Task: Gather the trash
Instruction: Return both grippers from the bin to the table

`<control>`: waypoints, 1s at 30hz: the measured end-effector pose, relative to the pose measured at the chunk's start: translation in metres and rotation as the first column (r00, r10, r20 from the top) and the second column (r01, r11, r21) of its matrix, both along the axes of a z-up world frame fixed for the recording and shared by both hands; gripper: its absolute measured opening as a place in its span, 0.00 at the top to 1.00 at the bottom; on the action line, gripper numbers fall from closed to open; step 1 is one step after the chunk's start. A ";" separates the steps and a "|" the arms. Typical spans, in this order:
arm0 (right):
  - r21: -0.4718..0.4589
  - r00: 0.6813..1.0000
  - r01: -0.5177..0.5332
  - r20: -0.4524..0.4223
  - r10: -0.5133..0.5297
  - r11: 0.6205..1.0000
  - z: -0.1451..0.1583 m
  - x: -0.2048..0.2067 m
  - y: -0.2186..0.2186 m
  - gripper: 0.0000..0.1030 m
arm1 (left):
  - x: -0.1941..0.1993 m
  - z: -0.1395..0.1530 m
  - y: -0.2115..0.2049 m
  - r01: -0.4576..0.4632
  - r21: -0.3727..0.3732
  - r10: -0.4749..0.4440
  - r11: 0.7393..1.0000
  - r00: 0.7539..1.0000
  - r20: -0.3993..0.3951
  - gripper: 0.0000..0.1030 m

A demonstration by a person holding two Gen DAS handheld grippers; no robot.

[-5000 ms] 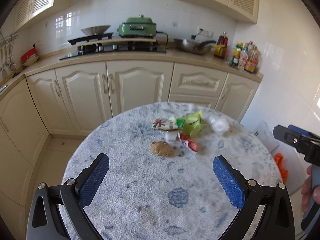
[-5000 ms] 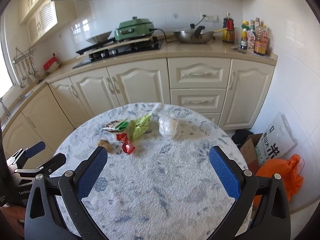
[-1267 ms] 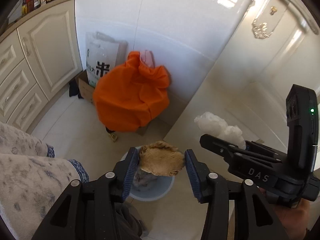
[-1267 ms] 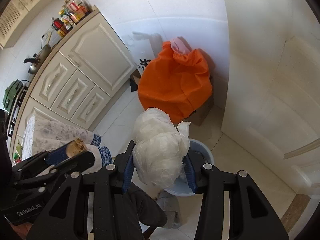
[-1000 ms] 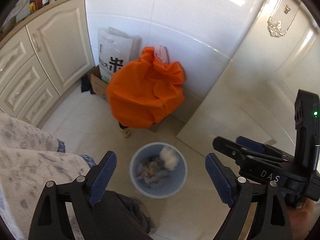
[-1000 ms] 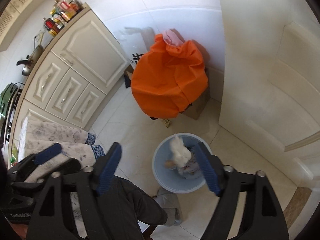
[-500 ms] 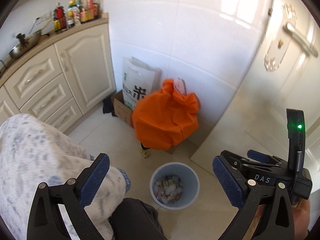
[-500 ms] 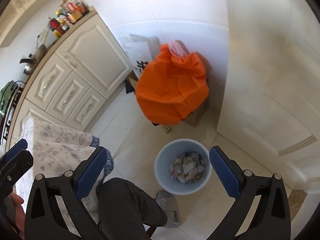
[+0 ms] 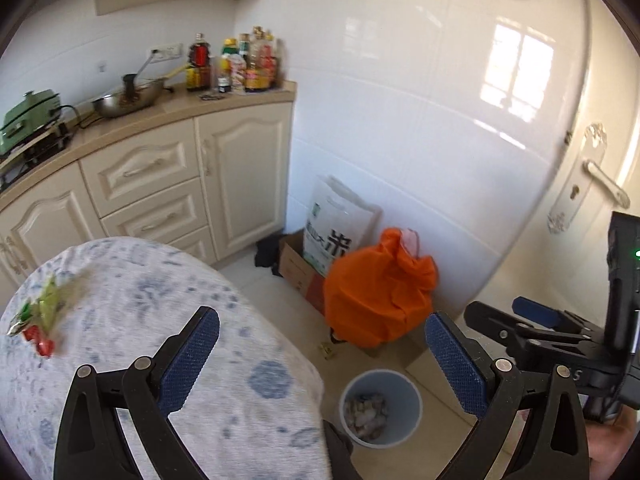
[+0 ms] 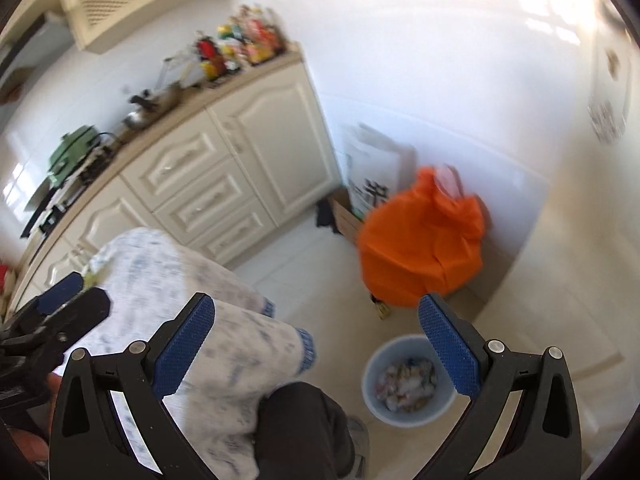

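A light blue trash bin (image 9: 394, 386) stands on the floor by the table and holds crumpled trash; it also shows in the right wrist view (image 10: 374, 376). Green and red wrappers (image 9: 40, 316) lie on the round table's blue-patterned cloth (image 9: 168, 320) at the far left. My left gripper (image 9: 320, 364) is open and empty, over the table's right edge and the bin. My right gripper (image 10: 316, 348) is open and empty, above the cloth's edge and the bin. The right gripper also shows in the left wrist view (image 9: 532, 320).
An orange bag (image 9: 380, 296) and a white paper bag (image 9: 336, 228) in a cardboard box stand against the tiled wall. Cream cabinets (image 9: 160, 184) carry a wok and bottles. A door with a handle (image 9: 600, 184) is at the right. A dark trouser leg (image 10: 304, 432) is below.
Both grippers let go of their trash, the brown piece and the white plastic, into the bin, then opened wide. Both views have since swung up and left, back toward the table.
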State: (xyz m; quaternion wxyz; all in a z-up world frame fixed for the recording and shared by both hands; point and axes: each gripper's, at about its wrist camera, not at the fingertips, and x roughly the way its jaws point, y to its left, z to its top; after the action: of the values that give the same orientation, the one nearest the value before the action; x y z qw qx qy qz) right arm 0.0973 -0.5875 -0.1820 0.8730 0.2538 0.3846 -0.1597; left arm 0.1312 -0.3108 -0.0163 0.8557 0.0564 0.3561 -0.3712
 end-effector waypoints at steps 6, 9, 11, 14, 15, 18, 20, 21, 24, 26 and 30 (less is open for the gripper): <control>-0.051 0.993 -0.090 0.068 0.093 0.995 0.038 0.031 0.048 0.00 | 0.002 0.019 0.072 -0.108 -0.054 0.109 0.993 0.994 0.029 0.01; -0.079 0.984 -0.144 0.096 0.152 0.986 0.055 0.045 0.075 0.00 | 0.003 0.029 0.113 -0.170 -0.074 0.174 0.983 0.984 0.044 0.01; -0.092 0.975 -0.180 0.114 0.190 0.979 0.064 0.054 0.093 0.00 | 0.002 0.036 0.132 -0.209 -0.089 0.214 0.974 0.976 0.049 0.01; -0.122 0.957 -0.240 0.137 0.255 0.963 0.076 0.071 0.122 0.00 | 0.002 0.045 0.168 -0.280 -0.103 0.288 0.955 0.954 0.081 0.01; -0.125 0.952 -0.255 0.140 0.272 0.959 0.077 0.075 0.129 0.00 | 0.001 0.047 0.176 -0.298 -0.106 0.307 0.949 0.948 0.087 0.01; -0.131 0.933 -0.306 0.158 0.324 0.943 0.084 0.089 0.154 0.00 | -0.005 0.053 0.201 -0.360 -0.119 0.372 0.925 0.924 0.093 0.01; -0.135 0.917 -0.343 0.167 0.362 0.930 0.088 0.098 0.171 0.00 | -0.008 0.054 0.218 -0.400 -0.127 0.412 0.908 0.906 0.097 0.01; -0.141 0.908 -0.363 0.171 0.384 0.921 0.090 0.103 0.181 0.00 | -0.011 0.054 0.225 -0.421 -0.128 0.434 0.898 0.895 0.102 0.01; -0.161 0.882 -0.414 0.175 0.439 0.896 0.094 0.116 0.208 0.00 | -0.014 0.050 0.249 -0.479 -0.124 0.492 0.869 0.864 0.108 0.01; -0.169 0.865 -0.446 0.172 0.472 0.879 0.096 0.125 0.223 0.00 | -0.015 0.046 0.267 -0.518 -0.120 0.530 0.847 0.841 0.108 0.01; -0.195 0.822 -0.517 0.158 0.547 0.833 0.095 0.142 0.259 0.00 | -0.009 0.035 0.290 -0.579 -0.108 0.588 0.808 0.804 0.094 0.01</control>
State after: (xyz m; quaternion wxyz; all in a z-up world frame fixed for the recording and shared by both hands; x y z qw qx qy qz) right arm 0.2392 -0.3285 -0.0868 0.9338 0.0880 0.3346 0.0911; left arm 0.1219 -0.0204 0.0191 0.9500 -0.0647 0.2891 -0.0991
